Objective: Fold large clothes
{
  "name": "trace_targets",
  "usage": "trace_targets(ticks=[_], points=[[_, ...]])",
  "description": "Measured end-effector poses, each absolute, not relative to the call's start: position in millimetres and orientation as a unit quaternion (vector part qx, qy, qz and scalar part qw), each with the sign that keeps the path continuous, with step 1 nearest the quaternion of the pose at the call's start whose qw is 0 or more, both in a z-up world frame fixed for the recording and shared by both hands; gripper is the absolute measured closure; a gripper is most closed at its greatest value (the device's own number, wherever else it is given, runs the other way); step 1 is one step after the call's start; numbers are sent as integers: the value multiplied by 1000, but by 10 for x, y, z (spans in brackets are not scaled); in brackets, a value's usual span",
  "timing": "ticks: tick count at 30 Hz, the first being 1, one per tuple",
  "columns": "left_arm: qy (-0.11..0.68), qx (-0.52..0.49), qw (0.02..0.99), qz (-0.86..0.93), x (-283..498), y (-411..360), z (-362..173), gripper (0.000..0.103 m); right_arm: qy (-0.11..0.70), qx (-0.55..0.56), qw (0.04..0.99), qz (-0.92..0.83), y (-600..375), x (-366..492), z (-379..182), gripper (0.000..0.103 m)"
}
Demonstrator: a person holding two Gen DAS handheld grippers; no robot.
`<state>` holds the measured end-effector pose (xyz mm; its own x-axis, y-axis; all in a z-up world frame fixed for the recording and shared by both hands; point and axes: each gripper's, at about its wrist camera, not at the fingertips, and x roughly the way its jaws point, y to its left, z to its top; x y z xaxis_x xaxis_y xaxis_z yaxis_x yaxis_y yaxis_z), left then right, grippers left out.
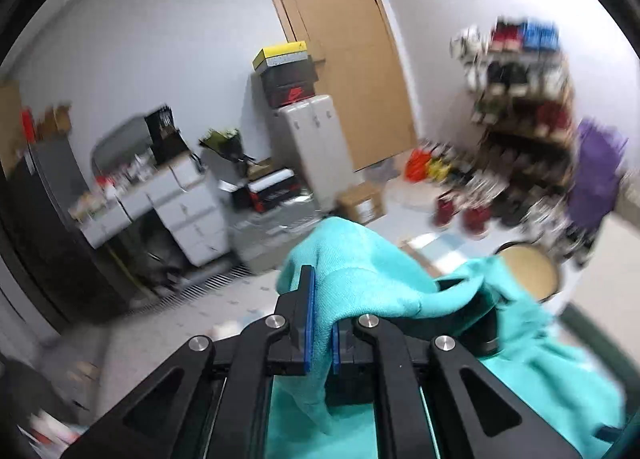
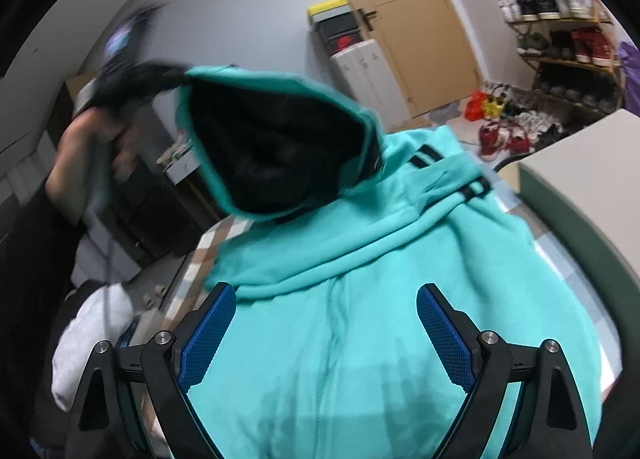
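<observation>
The teal hoodie (image 2: 360, 299) lies spread on the bed (image 2: 208, 243), its hood (image 2: 280, 131) lifted clear by the left gripper (image 1: 320, 323) clenched on the fabric; right gripper (image 2: 326, 335) hovers released above the body; advise laying the hood flat, unbunched.

Wooden door (image 1: 340, 47); stacked shoeboxes (image 1: 286, 73); shoe rack (image 2: 560, 23); white drawers (image 1: 188, 207).
</observation>
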<state>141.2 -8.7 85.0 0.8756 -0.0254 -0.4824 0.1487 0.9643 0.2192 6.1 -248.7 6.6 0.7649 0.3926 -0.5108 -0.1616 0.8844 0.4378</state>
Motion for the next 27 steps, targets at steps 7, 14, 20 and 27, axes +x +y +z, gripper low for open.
trace_targets(ticks=[7,14,20,27], points=[[273,-40,958,-73,911,411,-25,101,325,157,924,127,-2527,271,124,10],[269,-101,955,-74,669,420,-236,101,404,298,832,238,-2673,1080,22,3],[275,-105,950,-101,726,317,-221,101,458,424,731,275,-2500,1961,-208,3],[301,-114,937,-136,807,301,-353,101,504,429,718,216,-2157,2520,-210,36]])
